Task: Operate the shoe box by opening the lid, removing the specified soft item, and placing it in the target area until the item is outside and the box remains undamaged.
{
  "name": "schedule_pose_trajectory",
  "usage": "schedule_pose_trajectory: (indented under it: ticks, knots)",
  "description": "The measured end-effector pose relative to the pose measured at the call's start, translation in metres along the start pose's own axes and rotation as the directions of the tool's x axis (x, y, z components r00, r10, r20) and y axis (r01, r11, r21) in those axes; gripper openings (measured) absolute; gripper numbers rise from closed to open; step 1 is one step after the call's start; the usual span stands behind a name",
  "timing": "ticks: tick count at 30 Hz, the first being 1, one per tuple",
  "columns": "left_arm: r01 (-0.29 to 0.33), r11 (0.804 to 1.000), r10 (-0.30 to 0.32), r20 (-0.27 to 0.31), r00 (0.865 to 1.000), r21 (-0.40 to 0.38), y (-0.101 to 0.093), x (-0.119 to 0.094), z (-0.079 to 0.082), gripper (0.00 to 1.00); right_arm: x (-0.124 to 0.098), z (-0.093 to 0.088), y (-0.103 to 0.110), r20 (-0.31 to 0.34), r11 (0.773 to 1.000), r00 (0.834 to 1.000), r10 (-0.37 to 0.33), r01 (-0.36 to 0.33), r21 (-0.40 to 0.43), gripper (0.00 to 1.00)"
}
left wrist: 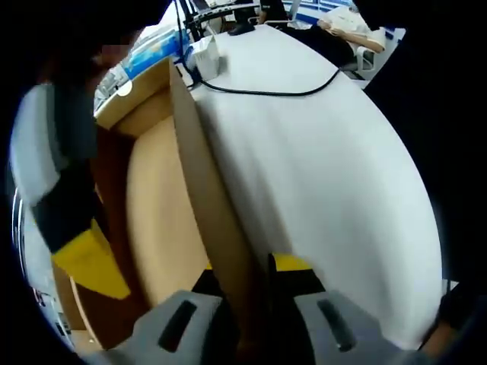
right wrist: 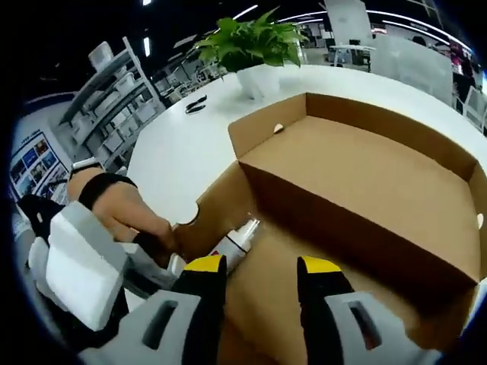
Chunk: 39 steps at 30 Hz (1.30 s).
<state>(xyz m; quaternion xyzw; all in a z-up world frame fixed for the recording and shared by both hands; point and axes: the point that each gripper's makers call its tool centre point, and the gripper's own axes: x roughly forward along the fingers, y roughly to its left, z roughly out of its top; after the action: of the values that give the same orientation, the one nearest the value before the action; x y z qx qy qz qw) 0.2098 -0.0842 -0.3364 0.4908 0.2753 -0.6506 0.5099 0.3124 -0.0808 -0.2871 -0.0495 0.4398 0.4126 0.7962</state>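
1. The left gripper [left wrist: 255,319] had its jaws set either side of a wall of the shoe box [left wrist: 163,220], the cardboard edge running up between them. The gap looked narrow, but whether the jaws pinched the wall or only straddled it could not be told. To the left of the jaws lay the box's inside; to the right, the white table [left wrist: 319,167] with a black cable [left wrist: 266,93] far ahead.

2. In the right gripper view, the left gripper [right wrist: 84,270] sat at the box's near-left edge, a person's hand [right wrist: 125,213] behind it.

3. The right gripper [right wrist: 255,274] hovered with its yellow-tipped jaws apart and empty, over the open box [right wrist: 365,190]. The lid already lay back, ahead and to the right.

4. Judged step: lid open, item removal at hand. A white object [right wrist: 232,242] lay just ahead-left of the right jaws, inside the box; whether it was the soft item was unclear.

5. The next move probably called for lowering the right jaws onto it without scraping the cardboard.

6. A potted plant [right wrist: 251,53] stood far ahead.
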Motion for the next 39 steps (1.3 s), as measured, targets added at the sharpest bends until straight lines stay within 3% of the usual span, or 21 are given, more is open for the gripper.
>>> schedule_pose_trajectory:
  ticks: [18,24,27,35,39]
  knots:
    - [0.001,1.000,-0.001,0.001,1.000,0.002,-0.001,-0.002,0.001,0.11,0.048,-0.004,0.030,-0.045,0.997,0.998,0.036,-0.033,0.071,0.34]
    - [0.000,1.000,0.000,0.001,1.000,0.004,-0.001,-0.002,0.001,0.11,0.049,-0.002,0.025,-0.050,0.997,0.998,0.028,-0.024,0.077,0.31]
    - [0.001,1.000,-0.001,0.001,1.000,0.004,-0.001,-0.002,0.002,0.11,0.052,-0.003,0.027,-0.041,0.986,0.998,0.052,-0.044,0.163,0.29]
    - [-0.001,1.000,0.001,-0.001,1.000,0.006,-0.001,-0.002,0.001,0.11,0.051,-0.004,0.025,-0.043,0.987,0.998,0.040,-0.032,0.157,0.27]
    - [-0.002,1.000,0.002,-0.001,1.000,0.004,0.000,-0.001,0.001,0.11,0.046,-0.002,0.016,-0.028,0.992,1.000,0.001,0.003,0.130,0.27]
